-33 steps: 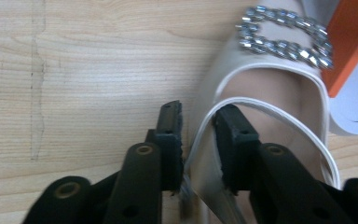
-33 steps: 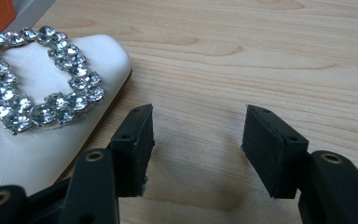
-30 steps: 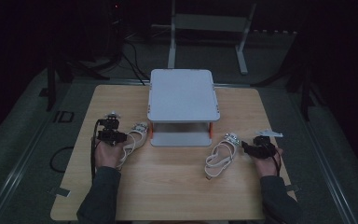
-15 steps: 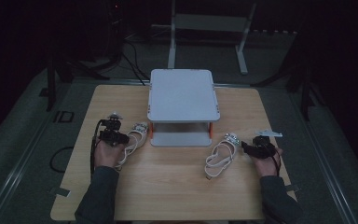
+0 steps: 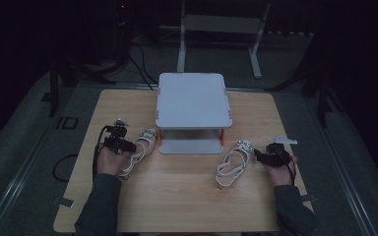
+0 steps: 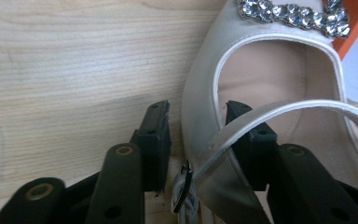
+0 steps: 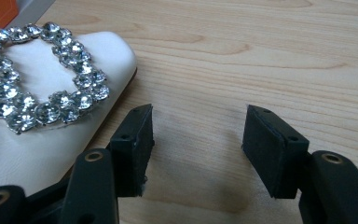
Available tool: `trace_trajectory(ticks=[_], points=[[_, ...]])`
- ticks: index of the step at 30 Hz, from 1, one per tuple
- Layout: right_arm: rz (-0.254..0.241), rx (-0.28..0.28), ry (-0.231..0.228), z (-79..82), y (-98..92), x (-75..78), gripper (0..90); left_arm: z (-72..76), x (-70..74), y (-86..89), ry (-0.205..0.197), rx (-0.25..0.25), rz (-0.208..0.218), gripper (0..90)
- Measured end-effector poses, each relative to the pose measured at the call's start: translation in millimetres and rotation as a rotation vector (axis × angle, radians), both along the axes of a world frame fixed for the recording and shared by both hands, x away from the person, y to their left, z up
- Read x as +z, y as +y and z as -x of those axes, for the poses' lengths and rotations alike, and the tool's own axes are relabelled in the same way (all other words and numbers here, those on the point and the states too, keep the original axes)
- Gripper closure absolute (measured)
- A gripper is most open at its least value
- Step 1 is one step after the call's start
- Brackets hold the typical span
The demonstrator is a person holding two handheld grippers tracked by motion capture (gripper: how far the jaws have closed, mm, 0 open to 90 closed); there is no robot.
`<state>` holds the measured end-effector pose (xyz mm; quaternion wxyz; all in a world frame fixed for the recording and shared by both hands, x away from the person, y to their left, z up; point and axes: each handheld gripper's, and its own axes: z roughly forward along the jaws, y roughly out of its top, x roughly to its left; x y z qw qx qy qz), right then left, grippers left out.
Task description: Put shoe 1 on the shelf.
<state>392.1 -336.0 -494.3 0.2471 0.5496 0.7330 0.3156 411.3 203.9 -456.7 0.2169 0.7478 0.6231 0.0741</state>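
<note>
My left gripper (image 6: 193, 135) straddles the side wall of the left shoe (image 6: 261, 93), its jaws just closing around that wall, because the thin edge gives a firm lift. At 3 o'clock of the shelf (image 5: 193, 101), my right gripper (image 7: 196, 149) stands spread on bare wood, the right shoe (image 7: 42, 116) at its 9 o'clock, not yet gripped.

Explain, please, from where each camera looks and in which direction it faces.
High view: above the person's side, looking forward and down on the table; both forearms, left gripper, right gripper.
Left gripper view: rides the left gripper, looking along its jaws, which straddle the left shoe's side wall.
Right gripper view: rides the right gripper; open jaws over bare wood beside the right shoe.
Shared: both shoes appear in the high view too.
</note>
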Motion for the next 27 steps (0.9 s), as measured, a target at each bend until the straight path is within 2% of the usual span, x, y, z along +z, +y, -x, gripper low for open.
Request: trace_trajectory(ticks=[4, 8, 13, 15, 22, 27], points=[[-0.004, -0.003, 0.001, 0.4, -0.2, 0.1, 42.5, 0.3, -1.5, 4.0, 0.007, 0.008, 0.059, 68.4], [-0.002, -0.001, 0.003, 0.4, -0.2, -0.2, 42.5, 0.7, -0.6, 3.8, 0.010, 0.017, 0.053, 71.7], [-0.004, -0.002, 0.005, 0.0, -0.5, -0.9, 42.4, 2.4, 4.0, 1.7, 0.033, 0.020, 0.007, 76.2], [-0.004, -0.002, 0.005, -0.1, -0.4, -0.9, 42.4, 3.2, 4.7, 3.3, 0.041, 0.028, 0.015, 78.3], [-0.001, -0.001, 0.005, 0.0, -0.3, -1.1, 42.3, 6.9, 1.1, 18.7, 0.057, 0.077, 0.133, 81.6], [0.001, 0.002, 0.006, -0.2, 0.4, -1.3, 42.3, 9.5, -1.1, 27.1, 0.045, 0.117, 0.200, 82.3]])
